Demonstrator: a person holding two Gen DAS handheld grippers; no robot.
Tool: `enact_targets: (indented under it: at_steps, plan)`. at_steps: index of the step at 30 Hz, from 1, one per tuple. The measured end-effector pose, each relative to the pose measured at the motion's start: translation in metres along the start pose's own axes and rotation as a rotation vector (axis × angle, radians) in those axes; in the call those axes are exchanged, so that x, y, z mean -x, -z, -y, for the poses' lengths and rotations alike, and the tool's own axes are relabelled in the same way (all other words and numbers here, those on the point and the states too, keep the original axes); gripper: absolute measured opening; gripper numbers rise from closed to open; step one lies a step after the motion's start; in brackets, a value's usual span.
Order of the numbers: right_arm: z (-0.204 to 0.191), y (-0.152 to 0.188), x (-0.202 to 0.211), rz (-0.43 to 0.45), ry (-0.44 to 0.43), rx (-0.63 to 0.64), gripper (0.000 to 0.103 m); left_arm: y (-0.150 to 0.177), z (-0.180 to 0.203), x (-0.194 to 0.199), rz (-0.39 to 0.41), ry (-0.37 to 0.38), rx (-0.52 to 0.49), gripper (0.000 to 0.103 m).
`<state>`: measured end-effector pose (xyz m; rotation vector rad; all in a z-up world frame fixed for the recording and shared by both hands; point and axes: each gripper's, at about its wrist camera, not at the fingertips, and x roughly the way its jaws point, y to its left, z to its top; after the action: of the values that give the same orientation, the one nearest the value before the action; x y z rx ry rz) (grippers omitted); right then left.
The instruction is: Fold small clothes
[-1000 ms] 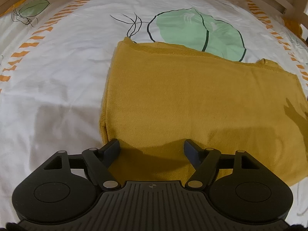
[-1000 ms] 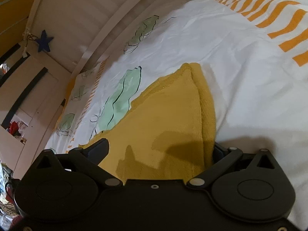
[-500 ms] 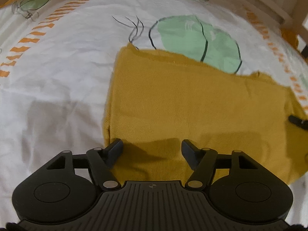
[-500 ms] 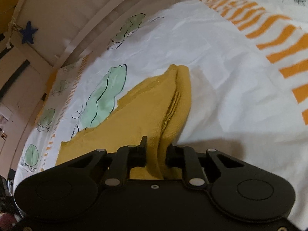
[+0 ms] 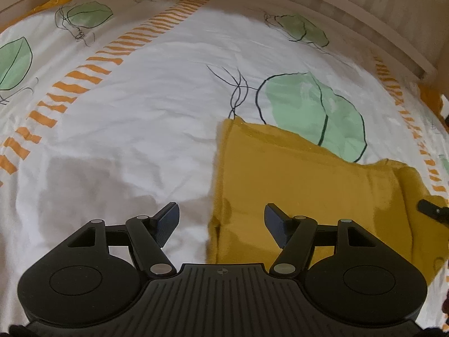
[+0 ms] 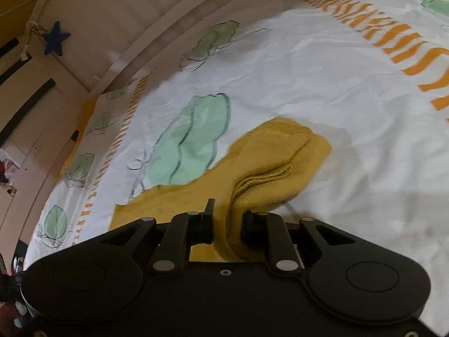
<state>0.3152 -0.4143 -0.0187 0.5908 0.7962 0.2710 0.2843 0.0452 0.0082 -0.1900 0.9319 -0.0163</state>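
Note:
A mustard-yellow knit garment (image 5: 303,185) lies folded on the white bedspread (image 5: 134,129). My left gripper (image 5: 221,219) is open, low over the garment's near-left corner; its right finger is over the cloth, its left finger over the bedspread. My right gripper (image 6: 227,219) is shut on the garment's right edge (image 6: 269,168), lifting a bunched fold off the bed. It shows at the right edge of the left wrist view (image 5: 432,210).
The bedspread has green leaf prints (image 5: 314,112) and orange striped bands (image 5: 84,75). A white bed rail (image 6: 146,45) runs along the far side, with a blue star (image 6: 54,42) hanging beyond it.
My right gripper closed on the garment's right edge and lifted it, bunching the cloth. My left gripper shifted left, so the garment now sits right of centre in its view.

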Motion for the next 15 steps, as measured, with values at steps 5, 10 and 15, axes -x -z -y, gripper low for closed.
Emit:
enact_targets:
  at_steps: [5, 10, 15]
  plan:
    - [-0.027, 0.006, -0.008, 0.008, -0.035, -0.011, 0.025, -0.001, -0.017, 0.006, -0.002, 0.012, 0.008, 0.066]
    - [-0.059, 0.017, -0.026, -0.004, -0.061, 0.018, 0.025, -0.006, -0.041, 0.013, 0.000, 0.027, 0.073, 0.066]
    - [-0.088, 0.034, -0.056, -0.048, -0.066, 0.018, 0.025, -0.009, -0.059, 0.017, 0.002, 0.023, 0.102, 0.066]
